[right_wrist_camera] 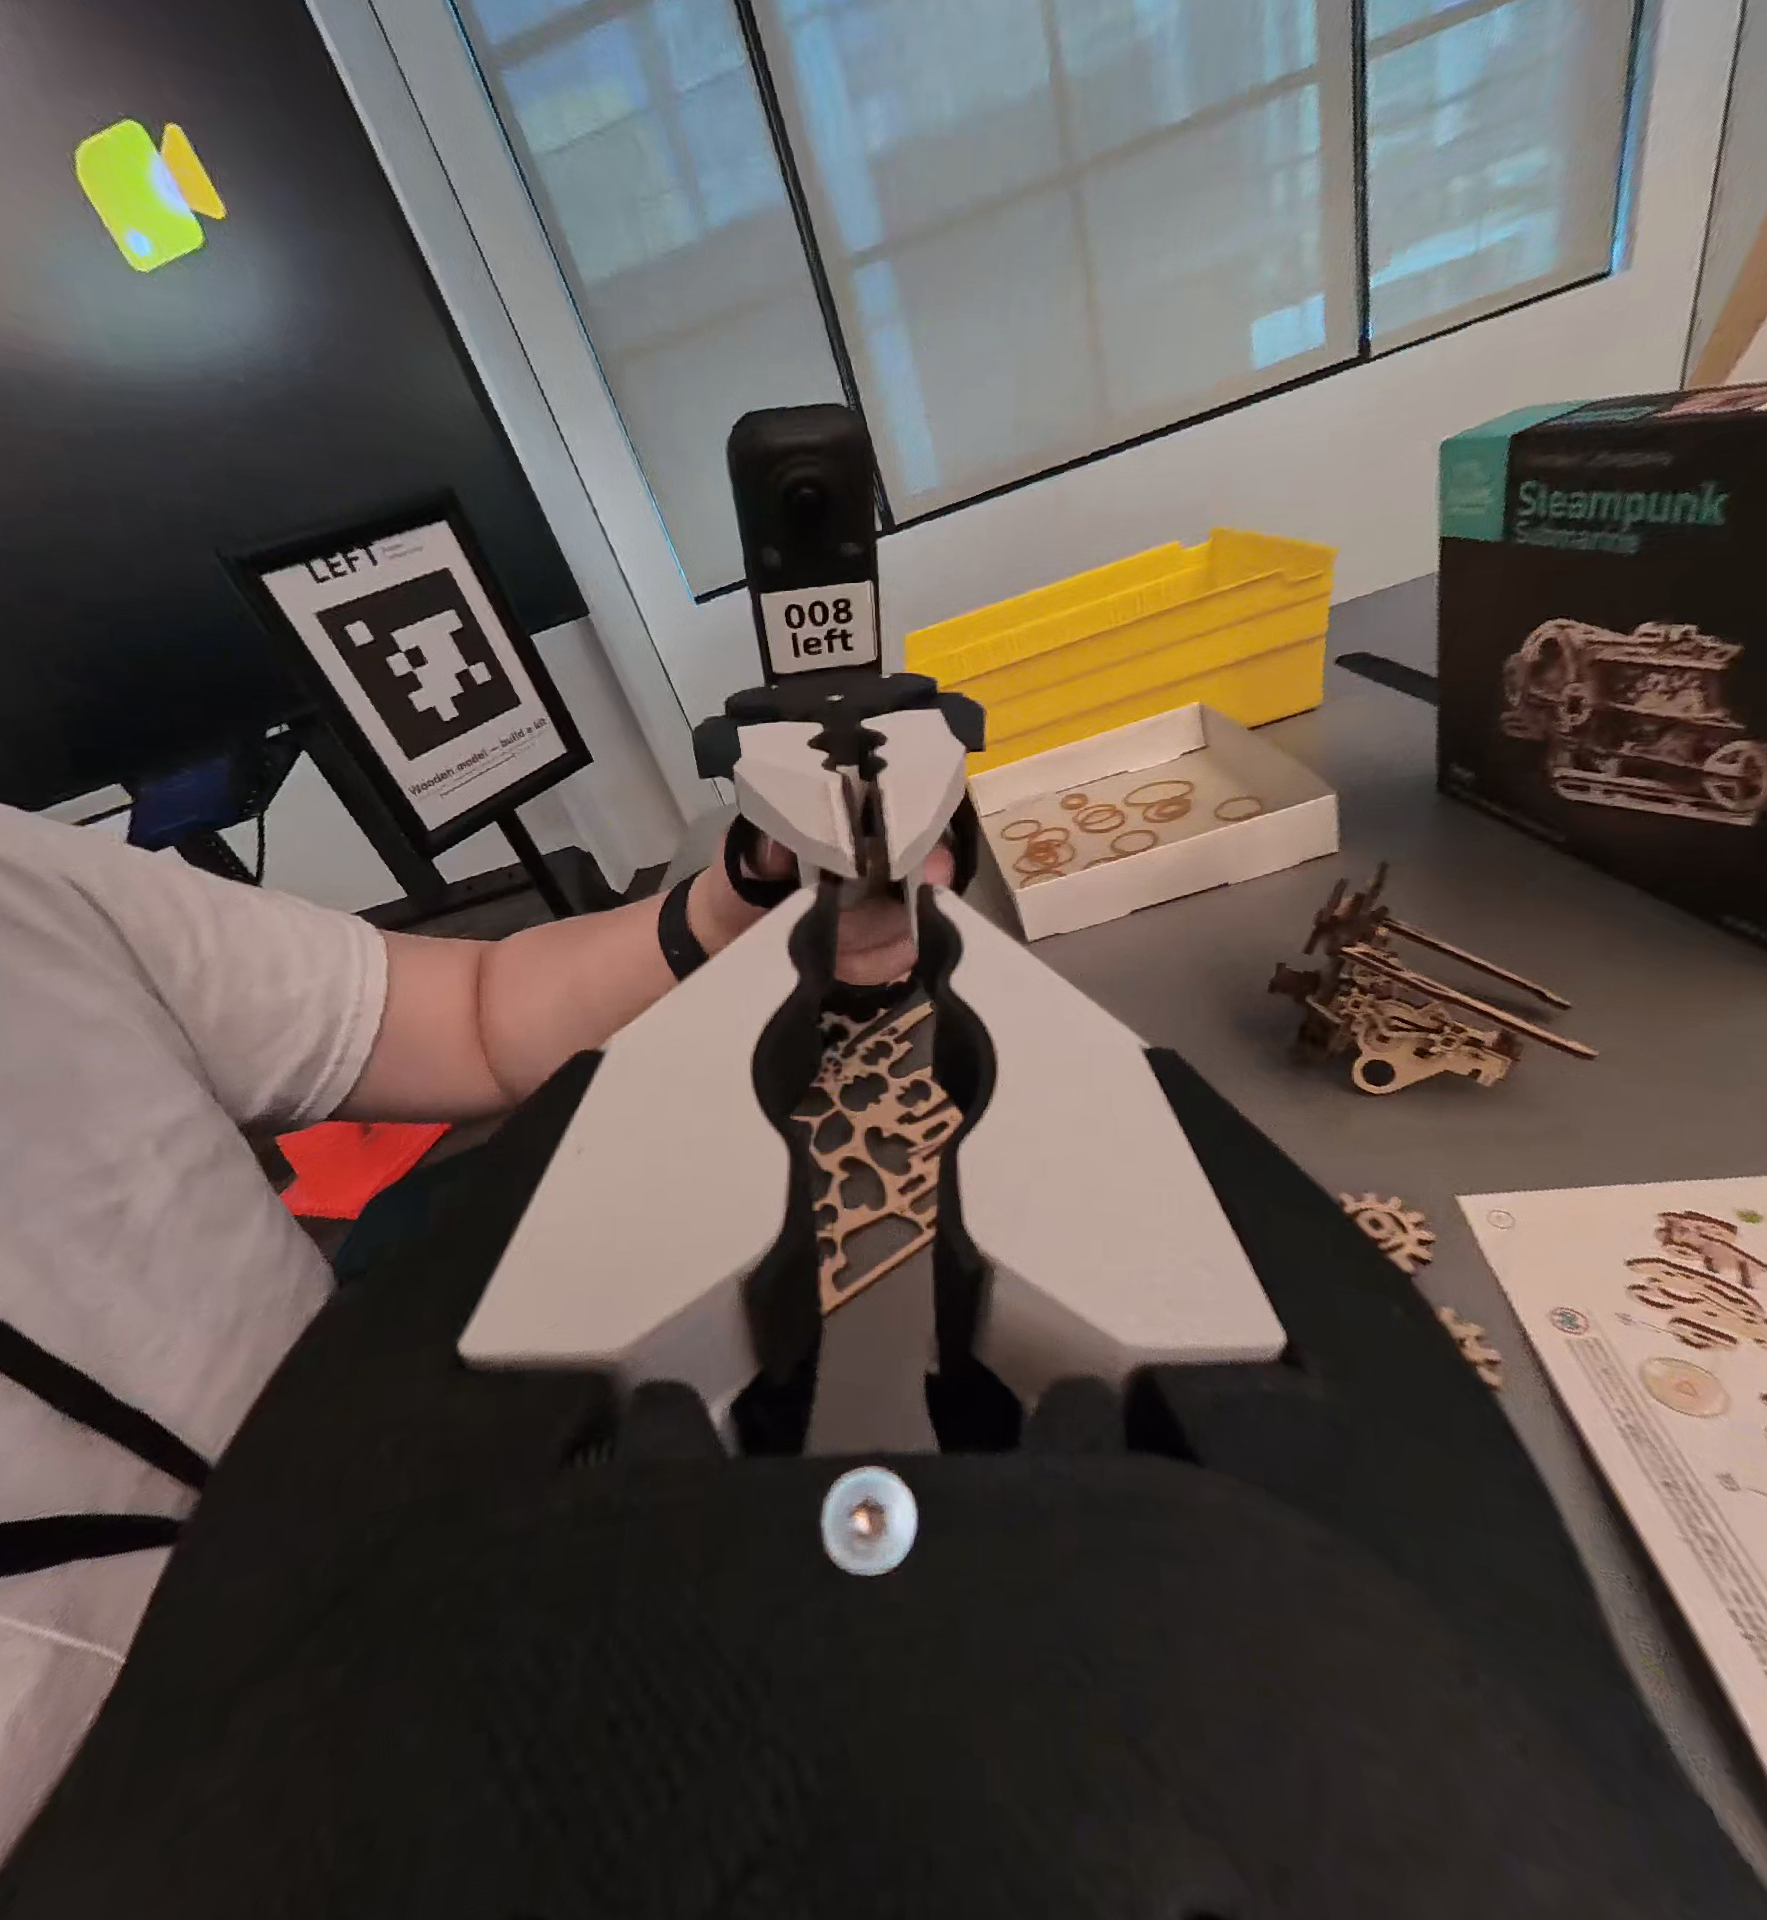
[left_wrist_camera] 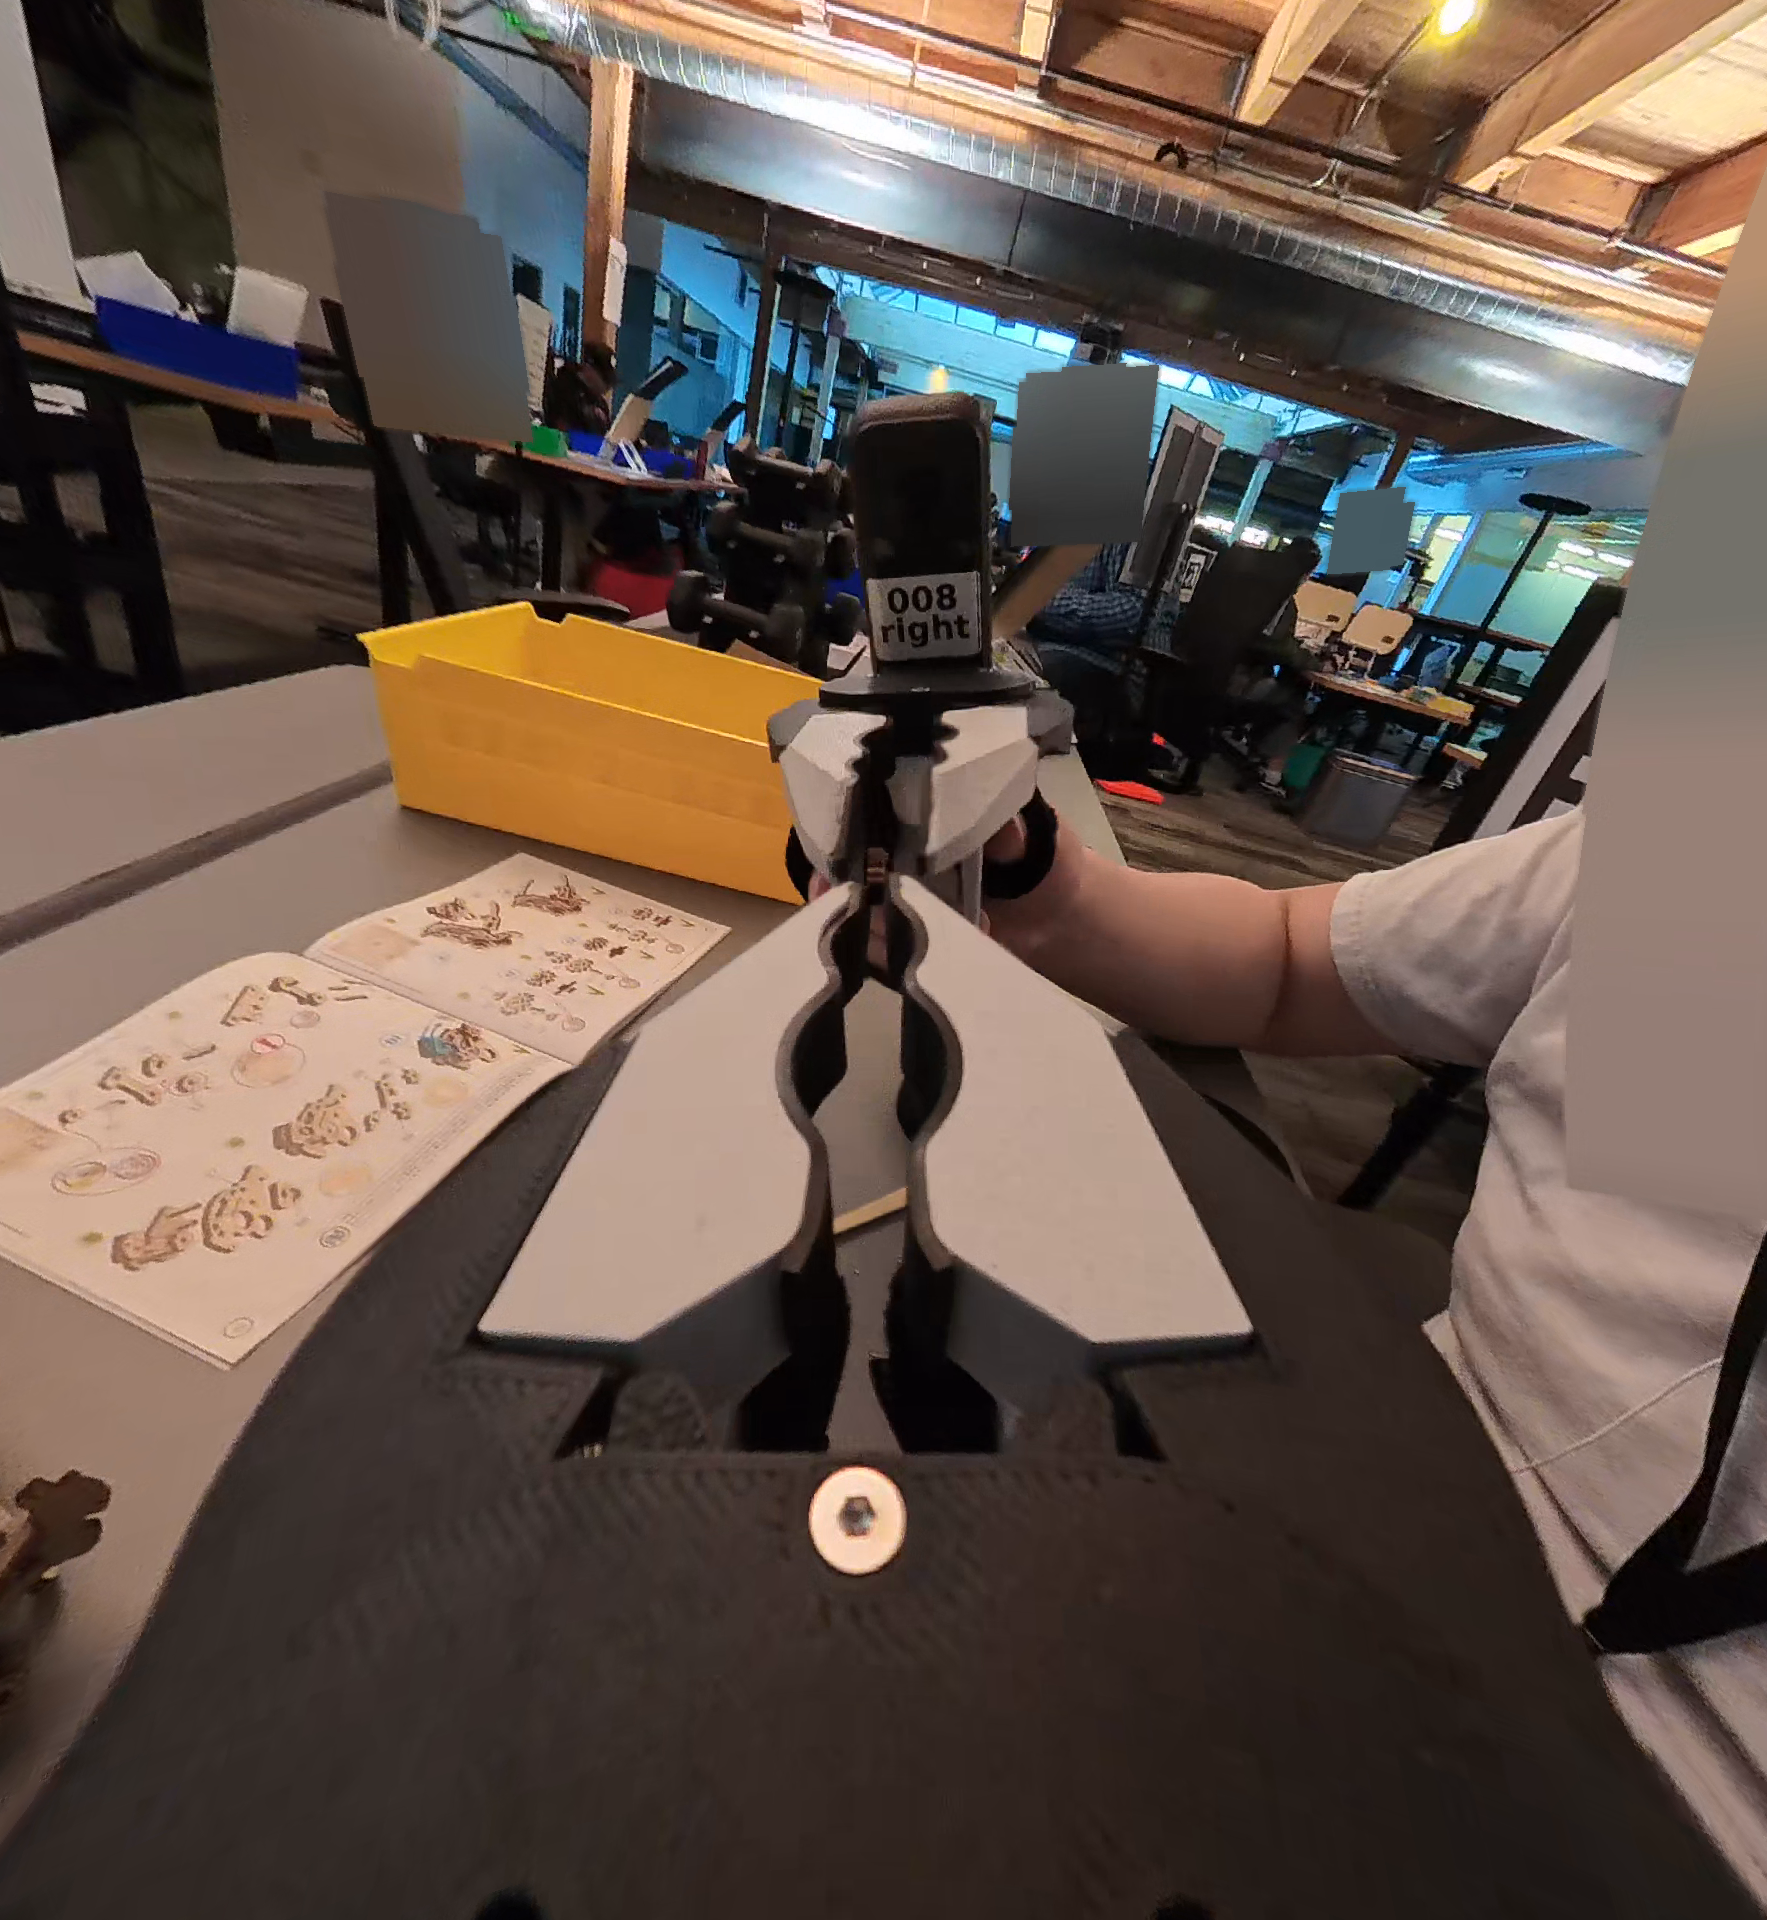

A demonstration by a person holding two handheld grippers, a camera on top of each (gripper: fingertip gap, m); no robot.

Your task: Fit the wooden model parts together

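1. The left gripper and the right gripper meet tip to tip above the table, each facing the other.
2. A small dark wooden part sits at that meeting point. The left gripper's tips are drawn together around it, though with the tips so crowded the views cannot settle which gripper bears on it.
3. The right gripper's tips likewise stand close together at the same spot; whether they pinch the part cannot be told.
4. Seen through the gap between the right gripper's fingers, a laser-cut plywood sheet with punched-out holes lies below on the grey table, apart from the jaws.
5. To the right in the right wrist view, a partly built wooden model rests on the table, well clear of both grippers, with a loose wooden gear nearer.
6. Beyond it stand a white tray of rubber bands, a yellow bin and the black kit box.
7. An open instruction booklet lies to the left in the left wrist view.
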